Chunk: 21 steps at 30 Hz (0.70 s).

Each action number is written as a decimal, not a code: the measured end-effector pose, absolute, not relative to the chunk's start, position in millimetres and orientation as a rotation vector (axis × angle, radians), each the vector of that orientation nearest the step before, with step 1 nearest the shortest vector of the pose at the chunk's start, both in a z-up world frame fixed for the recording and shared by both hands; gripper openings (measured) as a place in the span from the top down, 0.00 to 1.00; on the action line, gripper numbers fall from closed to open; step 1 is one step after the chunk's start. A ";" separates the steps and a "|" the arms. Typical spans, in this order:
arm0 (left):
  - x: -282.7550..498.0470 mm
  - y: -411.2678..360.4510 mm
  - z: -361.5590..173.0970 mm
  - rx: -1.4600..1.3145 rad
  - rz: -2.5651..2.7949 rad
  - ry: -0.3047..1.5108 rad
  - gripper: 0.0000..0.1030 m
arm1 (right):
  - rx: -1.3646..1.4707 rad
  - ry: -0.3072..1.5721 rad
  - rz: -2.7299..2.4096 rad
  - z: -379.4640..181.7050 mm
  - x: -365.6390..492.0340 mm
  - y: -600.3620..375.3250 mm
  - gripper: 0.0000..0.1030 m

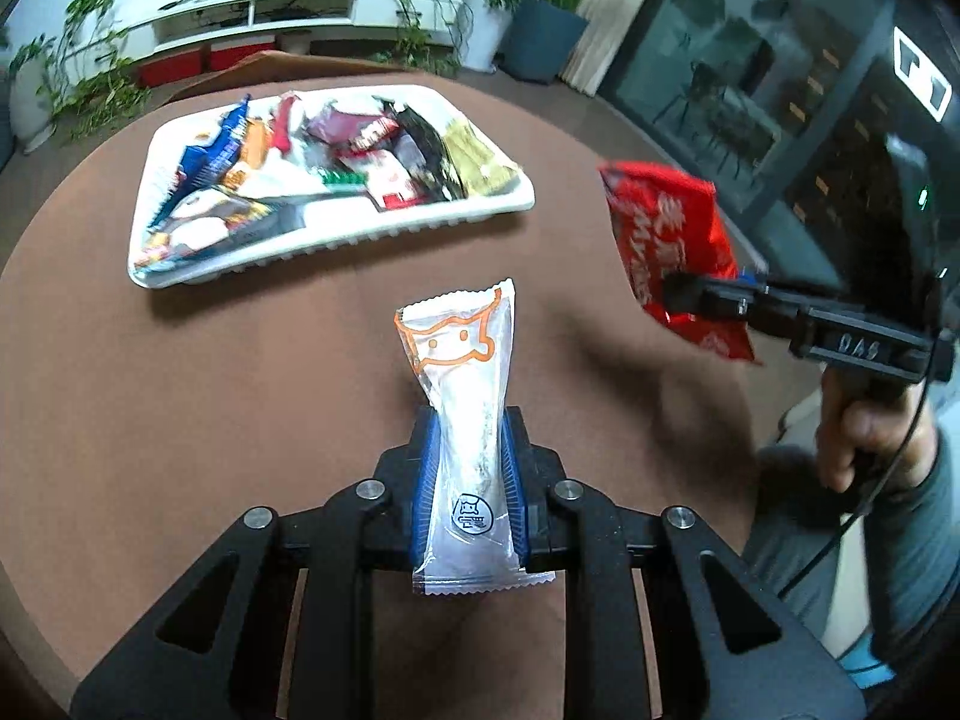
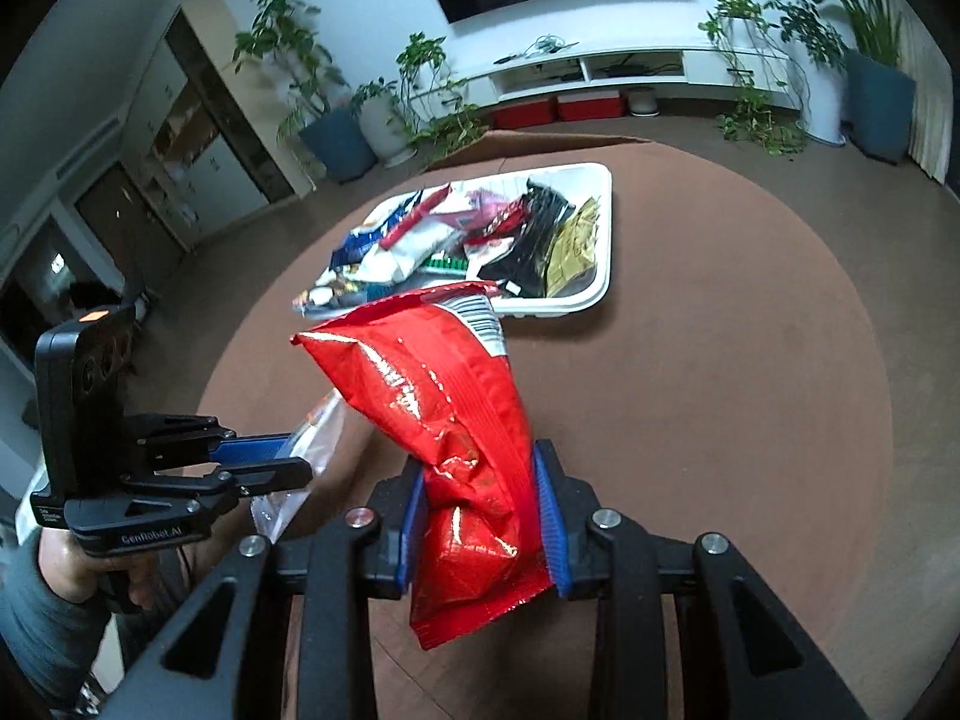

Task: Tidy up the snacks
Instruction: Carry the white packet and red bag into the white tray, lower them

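Observation:
My left gripper [image 1: 467,420] is shut on a clear snack packet with an orange cat face [image 1: 462,360], held above the brown round table [image 1: 240,372]. My right gripper [image 2: 483,450] is shut on a red crinkly snack bag [image 2: 444,396], also held above the table. The red bag [image 1: 666,240] and the right gripper [image 1: 678,294] show at the right of the left wrist view. The left gripper [image 2: 300,459] with the clear packet [image 2: 306,444] shows at the left of the right wrist view. A white tray [image 1: 420,222] full of mixed snack packets lies on the far side of the table; it also shows in the right wrist view [image 2: 600,276].
Beyond the table stand potted plants [image 2: 420,102], a white low shelf unit [image 2: 600,69] with red boxes [image 2: 558,108], and a blue planter [image 1: 543,42]. Dark glass cabinets [image 1: 780,96] line the right side. The table edge curves round at the front and sides.

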<state>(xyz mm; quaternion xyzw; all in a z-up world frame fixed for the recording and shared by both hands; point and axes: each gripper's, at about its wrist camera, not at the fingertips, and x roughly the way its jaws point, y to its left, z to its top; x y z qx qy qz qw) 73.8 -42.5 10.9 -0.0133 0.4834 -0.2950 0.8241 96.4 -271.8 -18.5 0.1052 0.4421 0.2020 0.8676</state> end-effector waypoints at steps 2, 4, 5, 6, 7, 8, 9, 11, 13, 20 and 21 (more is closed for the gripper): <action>82.0 -31.3 18.9 -0.083 -0.635 1.013 0.82 | 0.246 0.921 0.424 -16.1 99.6 -273.1 0.66; 90.7 -21.5 27.8 -0.126 -0.640 0.996 0.82 | 0.273 0.914 0.427 -12.2 102.5 -274.5 0.66; 94.7 -17.7 32.0 -0.139 -0.638 0.986 0.82 | 0.288 0.910 0.430 -9.6 104.9 -274.7 0.66; 99.2 -11.2 39.1 -0.148 -0.635 0.976 0.82 | 0.301 0.904 0.432 -6.6 107.6 -274.4 0.66; 104.5 -7.7 44.0 -0.156 -0.633 0.965 0.82 | 0.308 0.899 0.431 -4.3 109.3 -274.3 0.66; 110.6 -4.1 49.3 -0.167 -0.631 0.955 0.82 | 0.318 0.892 0.429 -0.1 114.1 -273.4 0.66; 118.4 -0.8 55.5 -0.177 -0.628 0.941 0.82 | 0.328 0.887 0.429 3.1 117.6 -272.8 0.66; 134.3 6.4 67.9 -0.201 -0.624 0.921 0.82 | 0.353 0.869 0.428 12.7 127.0 -271.6 0.66; 150.9 12.9 77.9 -0.221 -0.615 0.906 0.82 | 0.385 0.851 0.425 21.0 135.6 -272.4 0.66; 213.5 27.6 96.4 -0.220 -0.557 0.893 0.82 | 0.449 0.800 0.436 52.8 191.4 -255.7 0.66; 222.3 28.6 96.0 -0.225 -0.554 0.900 0.82 | 0.460 0.804 0.436 52.1 197.7 -253.1 0.66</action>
